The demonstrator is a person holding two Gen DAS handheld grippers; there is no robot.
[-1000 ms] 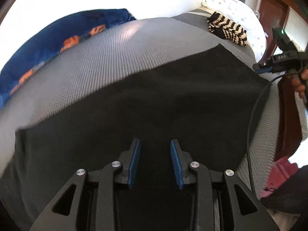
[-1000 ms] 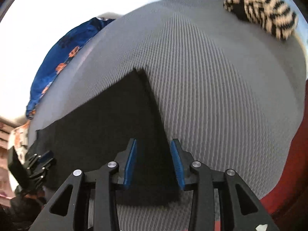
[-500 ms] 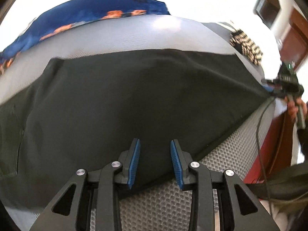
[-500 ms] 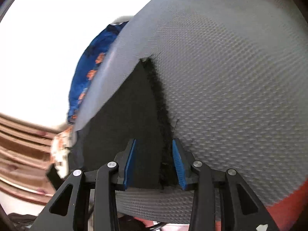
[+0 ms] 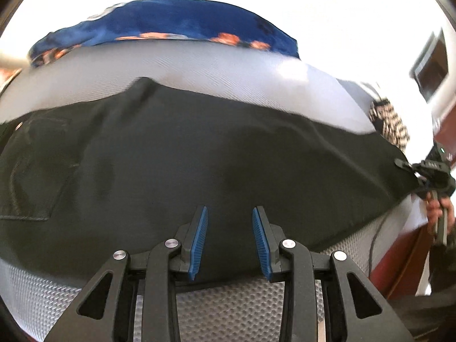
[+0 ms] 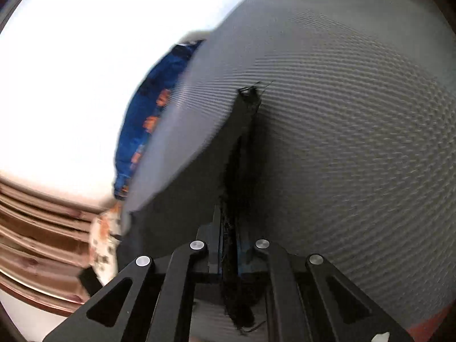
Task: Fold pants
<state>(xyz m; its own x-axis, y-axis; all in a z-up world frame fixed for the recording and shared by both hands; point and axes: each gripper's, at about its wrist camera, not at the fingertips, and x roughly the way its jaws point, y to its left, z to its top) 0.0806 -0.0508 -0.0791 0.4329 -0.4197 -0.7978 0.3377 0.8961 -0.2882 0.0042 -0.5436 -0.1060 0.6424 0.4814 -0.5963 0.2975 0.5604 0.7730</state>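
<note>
Black pants (image 5: 199,154) lie spread flat across a grey textured mattress cover (image 5: 228,313), back pocket at the left. My left gripper (image 5: 229,239) hovers open over their near edge with nothing between its blue pads. In the right wrist view the pants (image 6: 199,176) narrow to a frayed hem corner. My right gripper (image 6: 229,245) is closing, and its pads press on the hem edge, which runs up between them. From the left wrist view the right gripper (image 5: 427,168) shows at the pants' far right corner, held by a hand (image 5: 439,208).
A blue blanket with orange prints (image 5: 171,20) lies along the far side of the bed. A black and cream striped cloth (image 5: 390,122) sits at the far right. A reddish wooden bed frame (image 5: 399,256) borders the right edge. Wooden slats (image 6: 34,228) show at the left.
My right gripper has closed on the hem, which earlier lay loose between open pads. The left gripper has swung back toward the near edge of the pants and stayed open.
</note>
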